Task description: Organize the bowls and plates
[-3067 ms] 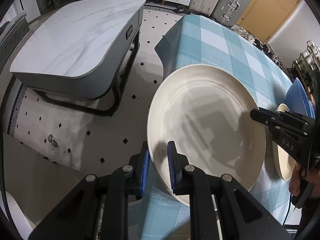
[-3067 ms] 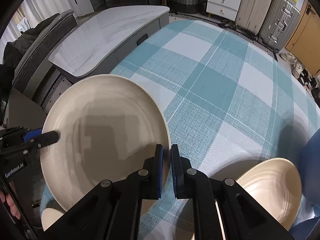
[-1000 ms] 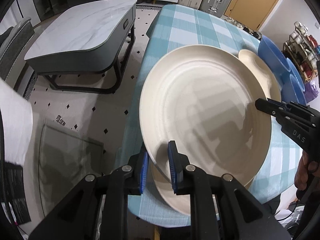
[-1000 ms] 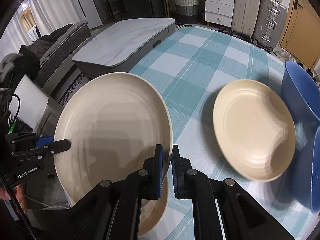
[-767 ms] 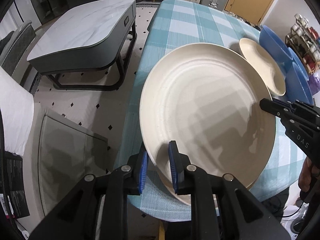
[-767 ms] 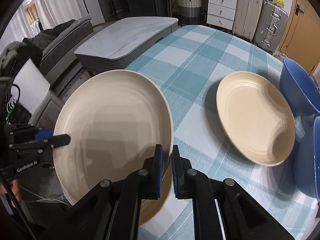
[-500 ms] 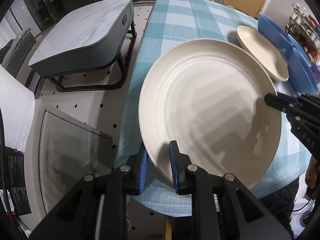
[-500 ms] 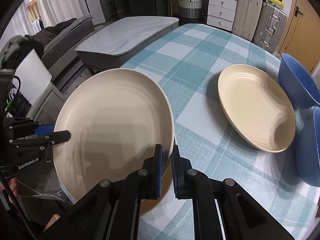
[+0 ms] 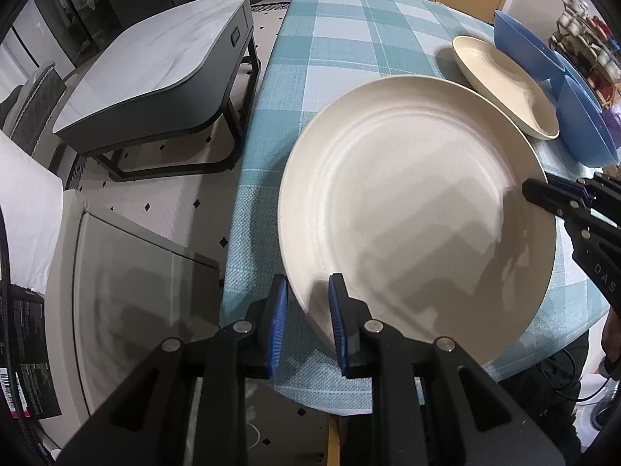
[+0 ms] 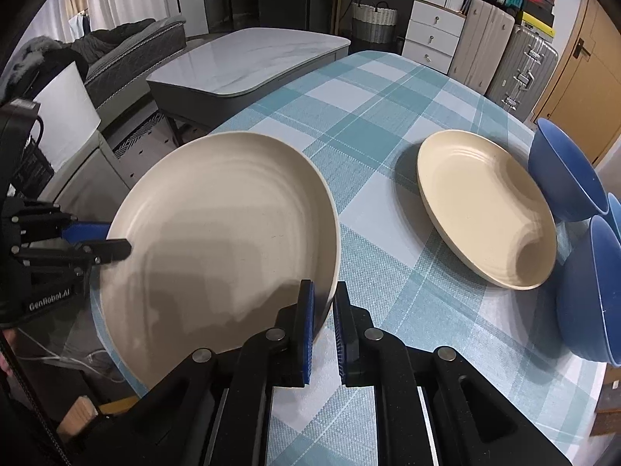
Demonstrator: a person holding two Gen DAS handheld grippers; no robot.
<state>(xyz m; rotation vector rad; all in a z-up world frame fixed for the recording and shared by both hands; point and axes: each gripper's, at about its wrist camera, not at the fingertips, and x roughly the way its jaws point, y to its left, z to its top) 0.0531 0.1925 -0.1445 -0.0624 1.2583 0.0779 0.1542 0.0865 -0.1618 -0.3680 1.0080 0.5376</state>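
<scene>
A large cream plate (image 9: pixel 415 209) is held by both grippers at the near end of the teal checked table (image 9: pixel 349 42). My left gripper (image 9: pixel 308 310) is shut on its near-left rim. My right gripper (image 10: pixel 324 318) is shut on the opposite rim of the same plate (image 10: pixel 221 248). The right gripper also shows at the right of the left wrist view (image 9: pixel 559 200). The left gripper shows at the left of the right wrist view (image 10: pixel 97 244). A smaller cream plate (image 10: pixel 485 206) lies farther along the table, tilted against blue bowls (image 10: pixel 562 171).
Several blue bowls (image 9: pixel 582 124) stand at the table's right edge. A grey marble-topped coffee table (image 9: pixel 155 73) stands on the floor to the left. Suitcases (image 10: pixel 500 54) and white drawers (image 10: pixel 431 35) line the far wall. A grey box (image 9: pixel 128 283) stands beside the table's near corner.
Both grippers have carried the large plate back toward the table's near end and lowered it. The small plate under it earlier no longer shows; the other plate and bowls now lie farther off.
</scene>
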